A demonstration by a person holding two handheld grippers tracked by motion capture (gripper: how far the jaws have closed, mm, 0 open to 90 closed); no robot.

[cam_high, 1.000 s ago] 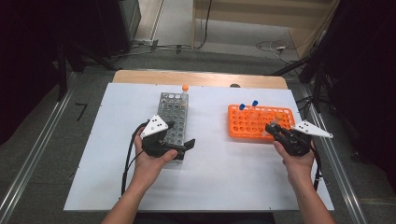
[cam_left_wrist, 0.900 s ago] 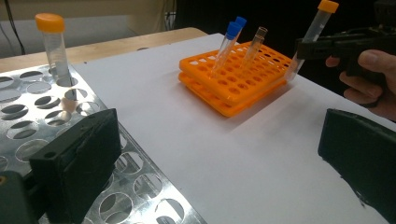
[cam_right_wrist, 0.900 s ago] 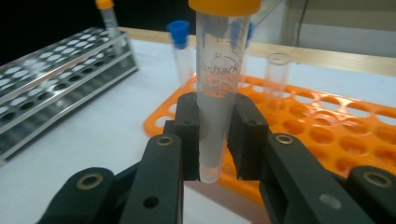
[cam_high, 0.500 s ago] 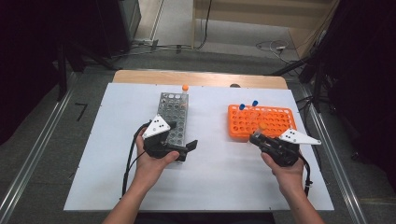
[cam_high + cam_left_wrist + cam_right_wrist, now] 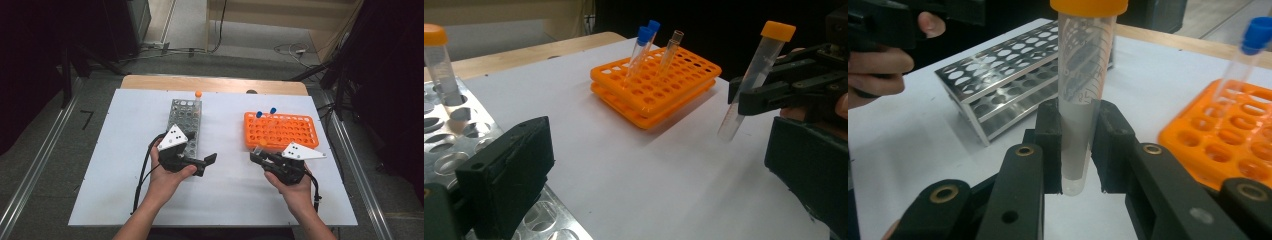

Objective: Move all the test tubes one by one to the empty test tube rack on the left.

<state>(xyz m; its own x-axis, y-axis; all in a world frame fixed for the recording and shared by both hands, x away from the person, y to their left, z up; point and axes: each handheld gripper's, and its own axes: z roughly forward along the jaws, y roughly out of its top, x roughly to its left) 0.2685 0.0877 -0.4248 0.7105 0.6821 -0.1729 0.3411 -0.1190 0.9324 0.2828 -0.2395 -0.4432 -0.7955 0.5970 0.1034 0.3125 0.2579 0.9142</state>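
My right gripper (image 5: 256, 155) is shut on a clear tube with an orange cap (image 5: 1083, 95), held upright above the white table between the two racks. In the left gripper view that tube (image 5: 751, 80) hangs at the right in the right gripper (image 5: 744, 95). My left gripper (image 5: 206, 165) stands open with nothing between its jaws, at the near end of the grey metal rack (image 5: 184, 122). Another orange-capped tube (image 5: 198, 98) stands at that rack's far end. The orange rack (image 5: 282, 132) holds two blue-capped tubes (image 5: 259, 116) and an uncapped clear one (image 5: 670, 47).
The white table top (image 5: 120, 170) ends at a wooden strip (image 5: 150, 82) at the back. Dark stands and cables crowd the floor behind and to the right. Open white surface lies between the two racks and in front of both hands.
My right gripper has moved left and nearer, away from the orange rack toward the middle of the table, with the orange-capped tube in it. The left hand has stayed put.
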